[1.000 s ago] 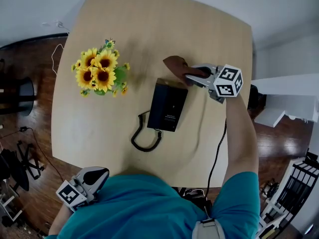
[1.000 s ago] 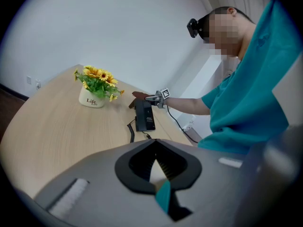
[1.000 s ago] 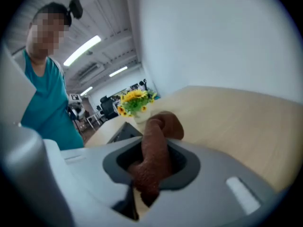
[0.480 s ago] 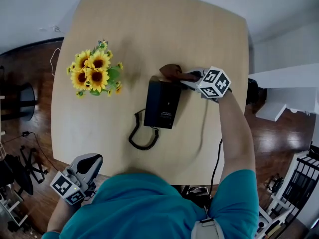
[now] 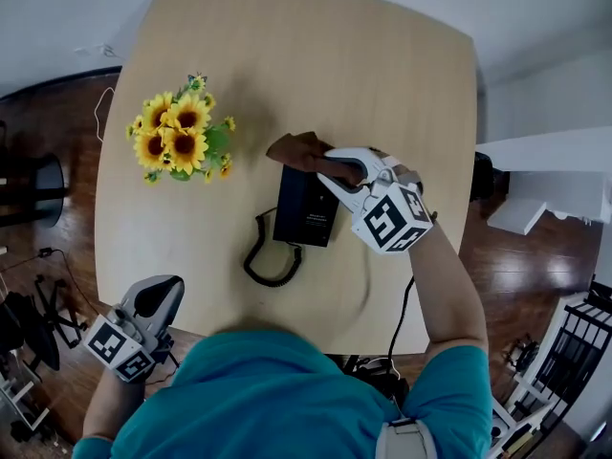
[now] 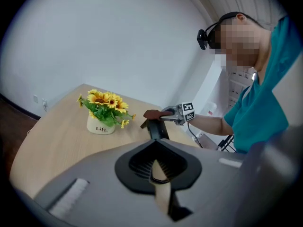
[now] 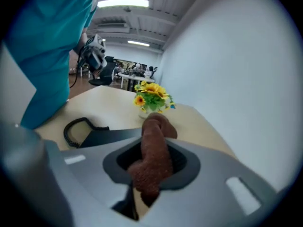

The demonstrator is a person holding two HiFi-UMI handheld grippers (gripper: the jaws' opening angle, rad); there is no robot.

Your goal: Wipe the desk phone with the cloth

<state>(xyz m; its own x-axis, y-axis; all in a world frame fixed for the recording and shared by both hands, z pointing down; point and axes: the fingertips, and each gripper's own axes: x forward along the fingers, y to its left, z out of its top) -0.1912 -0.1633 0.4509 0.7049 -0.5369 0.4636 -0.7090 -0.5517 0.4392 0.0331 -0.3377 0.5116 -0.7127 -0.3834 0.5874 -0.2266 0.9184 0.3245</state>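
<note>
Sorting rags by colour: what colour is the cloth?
Brown; the cloth shows best in the right gripper view.

The far half of the bench (image 5: 287, 36) is bare, so there is lots of room to pass there. The sunflowers (image 5: 182, 142) stand tall near the left edge and get in the way on that side. The desk phone (image 5: 306, 208) sits in the middle. Its curly cord (image 5: 266, 261) loops out toward the near edge. The right hand-held gripper (image 5: 333, 165) and the cloth (image 5: 298, 148) are over the phone's far end. There is a bare gap between the flowers and the phone.
</note>
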